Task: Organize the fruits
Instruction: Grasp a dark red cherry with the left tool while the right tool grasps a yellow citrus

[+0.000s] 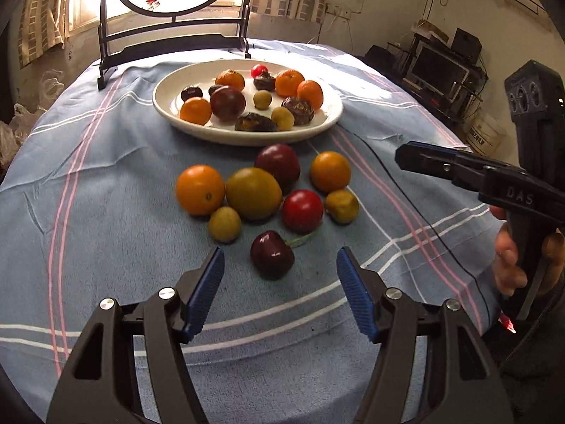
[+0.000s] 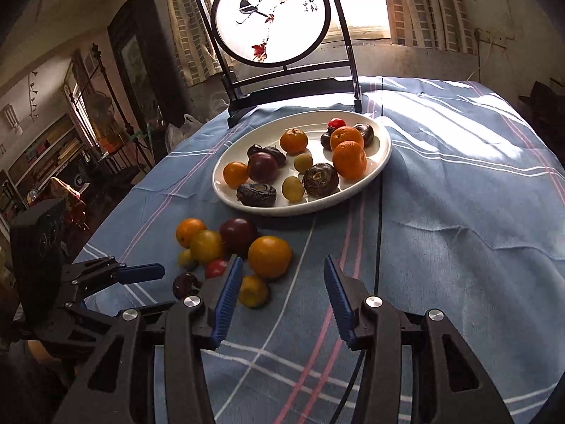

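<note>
A white oval plate holds several small fruits: oranges, dark plums, green ones and brown wrinkled ones. In front of it several loose fruits lie on the blue cloth. Among them are a dark cherry, a red tomato, a yellow-green fruit and an orange. My left gripper is open, its jaws either side of the cherry and just short of it. My right gripper is open and empty, to the right of the loose fruits.
A black-framed round painted screen stands at the table's far edge behind the plate. The blue striped cloth covers the whole table. The right gripper also shows in the left wrist view.
</note>
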`<state>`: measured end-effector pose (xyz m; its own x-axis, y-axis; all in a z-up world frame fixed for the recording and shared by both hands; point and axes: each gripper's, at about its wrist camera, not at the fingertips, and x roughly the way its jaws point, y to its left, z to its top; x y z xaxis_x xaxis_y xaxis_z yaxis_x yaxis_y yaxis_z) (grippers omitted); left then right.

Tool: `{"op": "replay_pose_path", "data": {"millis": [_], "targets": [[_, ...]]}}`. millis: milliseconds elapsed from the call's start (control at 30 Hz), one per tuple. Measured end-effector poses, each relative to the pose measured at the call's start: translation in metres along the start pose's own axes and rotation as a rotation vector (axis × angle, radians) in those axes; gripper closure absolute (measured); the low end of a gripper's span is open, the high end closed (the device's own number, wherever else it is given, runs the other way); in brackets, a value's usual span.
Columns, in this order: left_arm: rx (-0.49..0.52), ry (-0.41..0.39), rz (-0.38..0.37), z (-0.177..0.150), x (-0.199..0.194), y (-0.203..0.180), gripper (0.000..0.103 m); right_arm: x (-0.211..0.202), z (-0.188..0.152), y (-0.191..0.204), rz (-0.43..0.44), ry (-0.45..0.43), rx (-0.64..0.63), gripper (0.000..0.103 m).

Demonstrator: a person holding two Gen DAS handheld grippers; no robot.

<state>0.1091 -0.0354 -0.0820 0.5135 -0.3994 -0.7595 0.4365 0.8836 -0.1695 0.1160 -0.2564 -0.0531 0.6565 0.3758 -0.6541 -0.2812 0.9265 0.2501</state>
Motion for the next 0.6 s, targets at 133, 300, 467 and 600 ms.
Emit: {"op": "replay_pose_path", "data": {"millis": [133, 300, 467, 600], "targets": [[-0.034, 0.042, -0.017, 0.003, 0.013, 0.003, 0.047, -0.007, -0.013, 0.005, -0.011, 0.011, -0.022, 0.055], [-0.052, 0.054, -0.001, 0.015, 0.023, 0.004, 0.058, -0.006, -0.021, 0.006, -0.012, 0.028, -0.039, 0.055], [0.003, -0.013, 0.037, 0.011, 0.006, -0.005, 0.075, 0.004, -0.020, 0.009, 0.007, 0.058, -0.042, 0.055], [0.013, -0.088, 0.054, 0.003, -0.024, -0.006, 0.075, 0.020, -0.016, 0.023, 0.001, 0.101, -0.094, 0.055]]}}
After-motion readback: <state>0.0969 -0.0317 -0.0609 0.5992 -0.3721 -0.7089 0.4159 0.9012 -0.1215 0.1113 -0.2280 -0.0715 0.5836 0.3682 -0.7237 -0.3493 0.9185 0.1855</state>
